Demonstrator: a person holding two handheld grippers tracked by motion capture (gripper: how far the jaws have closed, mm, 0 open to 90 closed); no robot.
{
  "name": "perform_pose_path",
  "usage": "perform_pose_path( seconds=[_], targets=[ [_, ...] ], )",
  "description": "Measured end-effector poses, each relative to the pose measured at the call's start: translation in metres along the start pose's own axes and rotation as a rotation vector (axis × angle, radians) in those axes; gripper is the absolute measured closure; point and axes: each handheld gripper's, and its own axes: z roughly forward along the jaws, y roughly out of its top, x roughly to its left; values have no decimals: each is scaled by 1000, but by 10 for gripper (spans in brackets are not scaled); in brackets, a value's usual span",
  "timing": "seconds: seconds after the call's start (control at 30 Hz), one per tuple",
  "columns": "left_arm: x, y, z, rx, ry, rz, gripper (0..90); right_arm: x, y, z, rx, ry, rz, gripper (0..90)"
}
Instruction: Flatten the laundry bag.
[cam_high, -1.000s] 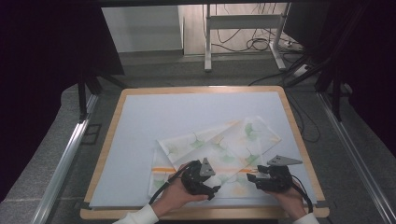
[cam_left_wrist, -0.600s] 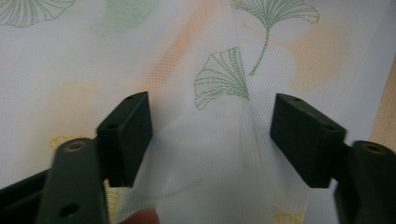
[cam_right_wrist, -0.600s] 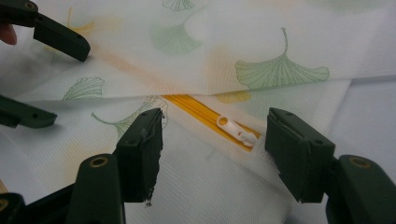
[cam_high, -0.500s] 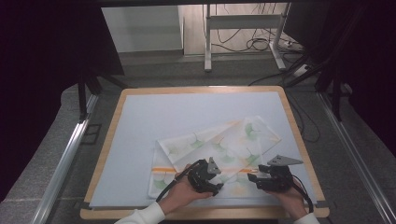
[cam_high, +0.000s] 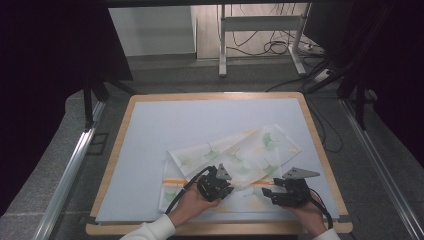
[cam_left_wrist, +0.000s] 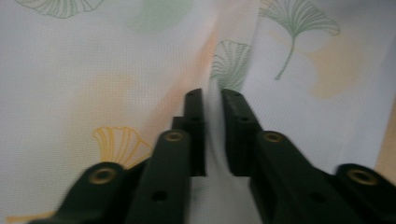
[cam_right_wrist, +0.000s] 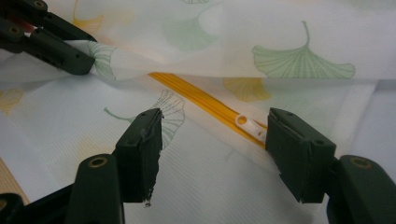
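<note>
On pale blue table covering (cam_high: 165, 130), ginkgo-printed white fabric pouch (cam_high: 260, 150) is pinched by just-closed left gripper (cam_left_wrist: 212, 100); right gripper (cam_right_wrist: 212, 126) is spread astride white zipper pull (cam_right_wrist: 247, 125); thin cloth could be slipped from a shallow pinch

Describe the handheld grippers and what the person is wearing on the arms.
Both the left gripper and the right gripper are black, each topped by a grey three-cornered plate and trailing a black cable. Up close the fingers are blocky black pads on black links with brass-coloured rivets. The person wears white long sleeves.
</note>
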Motion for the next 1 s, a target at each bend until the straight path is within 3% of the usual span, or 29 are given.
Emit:
perform_pose_path(
  seconds=[0.5, 1.0],
  targets=[
    [2, 0, -9, -58, -52, -25, 888, 9, 0, 6, 15, 20, -22, 366],
    [9, 0, -20, -92, -55, -41, 893, 14, 0, 5, -1, 33, -54, 420]
  ],
)
